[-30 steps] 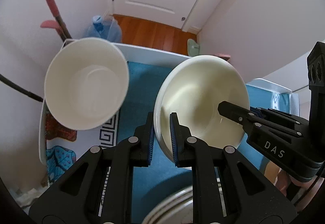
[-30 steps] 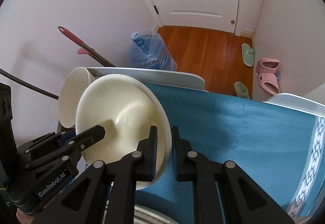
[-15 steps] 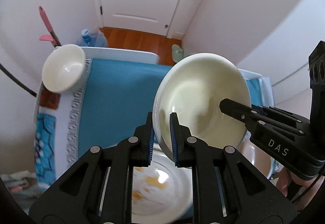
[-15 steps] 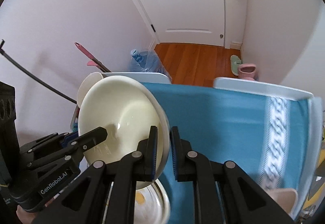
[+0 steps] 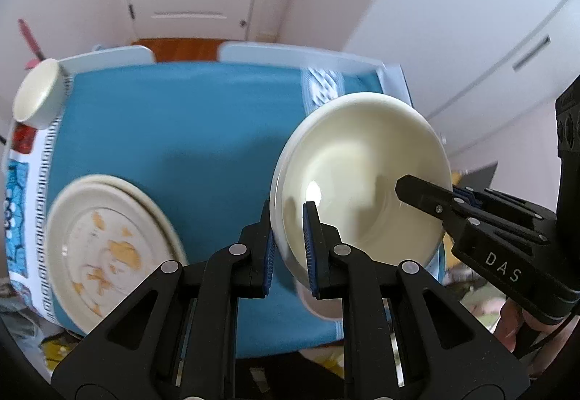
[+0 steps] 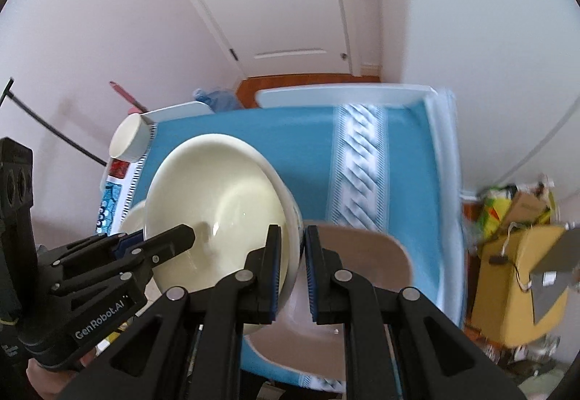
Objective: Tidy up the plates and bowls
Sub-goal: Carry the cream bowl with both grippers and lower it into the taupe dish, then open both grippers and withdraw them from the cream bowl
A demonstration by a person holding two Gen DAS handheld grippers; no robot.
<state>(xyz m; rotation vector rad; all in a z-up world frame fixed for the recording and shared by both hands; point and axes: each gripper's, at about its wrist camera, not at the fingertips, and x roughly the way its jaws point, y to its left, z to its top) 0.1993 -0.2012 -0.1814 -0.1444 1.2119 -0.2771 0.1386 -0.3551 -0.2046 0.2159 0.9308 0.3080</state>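
Both grippers hold one cream bowl [image 5: 362, 175] in the air above the table. My left gripper [image 5: 288, 240] is shut on its left rim. My right gripper [image 6: 291, 262] is shut on its right rim; the bowl also shows in the right wrist view [image 6: 217, 204]. Below it at the front right lies a beige plate [image 6: 359, 266]. A stack of dirty cream plates [image 5: 101, 248] with orange stains lies at the front left. A small white bowl [image 5: 36, 95] sits at the far left corner.
The table has a blue cloth [image 5: 181, 132] with a patterned border. A white door [image 6: 282, 1] and wood floor lie beyond. Cardboard boxes and clutter [image 6: 514, 276] stand to the right of the table.
Both grippers have lifted the cream bowl up and back towards the front right. The white bowl now looks far off, and the dirty plates and beige plate have come into view.
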